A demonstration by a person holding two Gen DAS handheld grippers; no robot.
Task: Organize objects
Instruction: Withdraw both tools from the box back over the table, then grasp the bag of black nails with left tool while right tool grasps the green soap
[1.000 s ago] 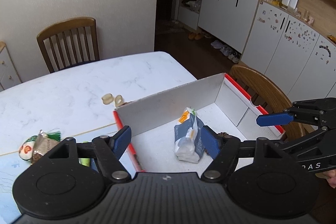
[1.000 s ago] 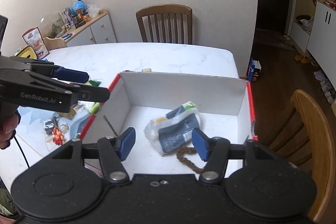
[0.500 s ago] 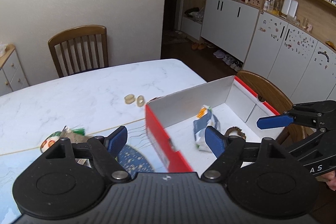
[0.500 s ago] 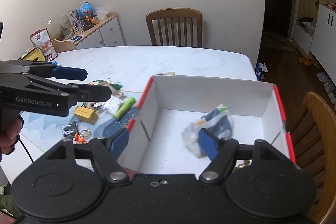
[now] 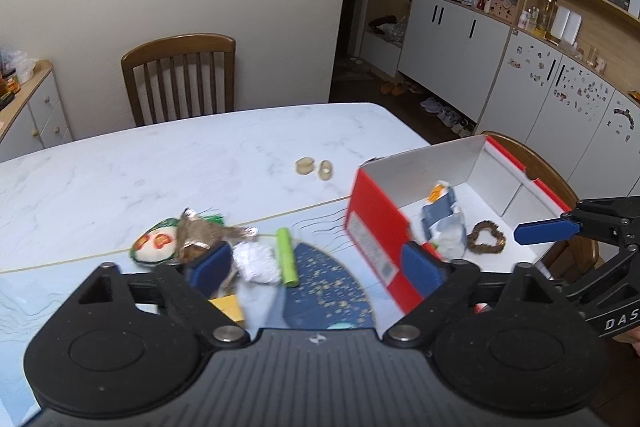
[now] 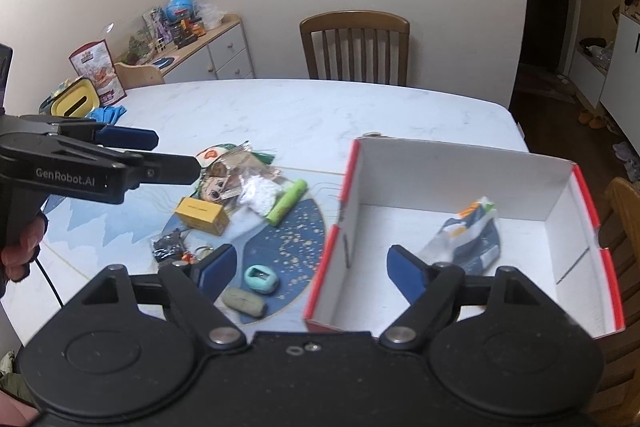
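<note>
Left gripper tilts downward over clutter beside my red-and-white cardboard box, jaws just opened wide, empty. Right gripper likewise angled down, empty, jaws just opened, straddling the box wall; blue-white snack pouch lies inside.

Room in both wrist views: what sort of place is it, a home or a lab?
Most likely a home dining area: a marble-look table with wooden chairs, wall cabinets with cluttered shelves, and shoes on the floor by a dark doorway.

Glossy marbled table, wooden chair, matt cardboard box, crinkled foil wrapper.
</note>
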